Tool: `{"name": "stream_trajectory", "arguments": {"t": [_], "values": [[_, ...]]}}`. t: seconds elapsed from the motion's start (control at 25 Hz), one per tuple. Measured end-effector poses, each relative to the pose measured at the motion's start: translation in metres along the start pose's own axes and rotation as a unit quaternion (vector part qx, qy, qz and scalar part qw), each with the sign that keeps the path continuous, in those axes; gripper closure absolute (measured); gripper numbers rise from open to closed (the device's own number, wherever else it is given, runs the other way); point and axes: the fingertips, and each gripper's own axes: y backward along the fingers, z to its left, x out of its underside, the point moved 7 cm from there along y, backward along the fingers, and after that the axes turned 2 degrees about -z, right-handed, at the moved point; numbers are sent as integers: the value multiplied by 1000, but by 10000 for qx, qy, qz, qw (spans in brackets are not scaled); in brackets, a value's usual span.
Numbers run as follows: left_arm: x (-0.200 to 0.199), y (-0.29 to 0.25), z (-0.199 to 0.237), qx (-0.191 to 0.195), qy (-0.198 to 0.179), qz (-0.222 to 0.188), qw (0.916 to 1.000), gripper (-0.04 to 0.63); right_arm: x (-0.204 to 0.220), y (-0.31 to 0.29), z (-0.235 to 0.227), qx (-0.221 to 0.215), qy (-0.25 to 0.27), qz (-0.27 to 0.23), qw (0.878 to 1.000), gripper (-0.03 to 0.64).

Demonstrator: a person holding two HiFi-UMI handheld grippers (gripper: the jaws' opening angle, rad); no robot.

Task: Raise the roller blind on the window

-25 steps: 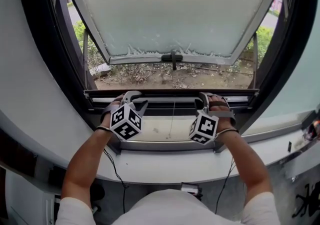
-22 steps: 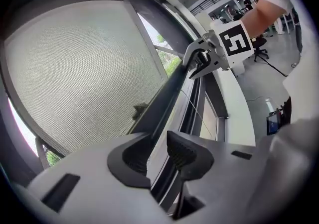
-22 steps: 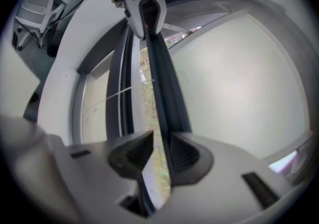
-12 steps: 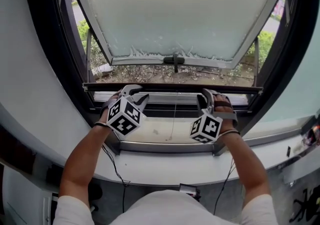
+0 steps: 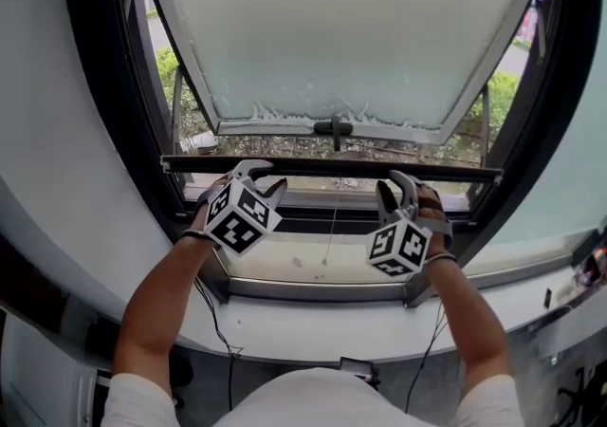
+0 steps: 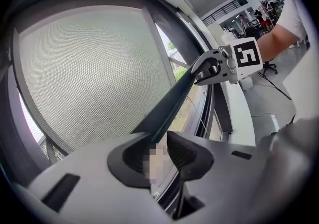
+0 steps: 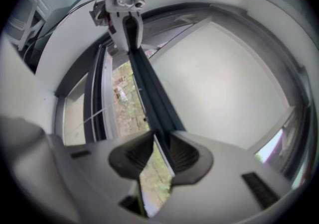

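Note:
The roller blind's dark bottom bar [image 5: 332, 169] runs level across the window opening. Above it the blind is a fine pale mesh [image 6: 84, 73]. My left gripper [image 5: 248, 175] is shut on the bar near its left end, and the bar [image 6: 169, 103] passes between its jaws [image 6: 158, 152]. My right gripper [image 5: 398, 192] is shut on the same bar near its right end, where the bar [image 7: 154, 98] runs out from between its jaws [image 7: 155, 152]. Each gripper view shows the other gripper on the bar: the right one [image 6: 214, 66] and the left one [image 7: 127, 24].
Beyond the blind an outward-tilted window sash [image 5: 446, 102] with a black handle [image 5: 334, 127] hangs over a garden. A thin cord [image 5: 331, 221] drops from the bar toward the sill [image 5: 322, 269]. Dark window frames [image 5: 104, 102] stand at both sides. Cables [image 5: 213, 316] hang under the ledge.
Both grippers and the bar between them have risen together, and the gap between the bar and the sill is wider. The jaws look the same.

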Motion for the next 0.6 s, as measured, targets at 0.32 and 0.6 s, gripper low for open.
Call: {"name": "stream_trajectory", "arguments": {"t": [0.32,0.6], "values": [[-22,13,21,-289,258,-361,9986,491,-13,37,-4,352,-1147,-713,9902,503],[-40,21,38,-258,363,-514,9977,500,-9,50,14,101,-1525,-753,9854,505]]}}
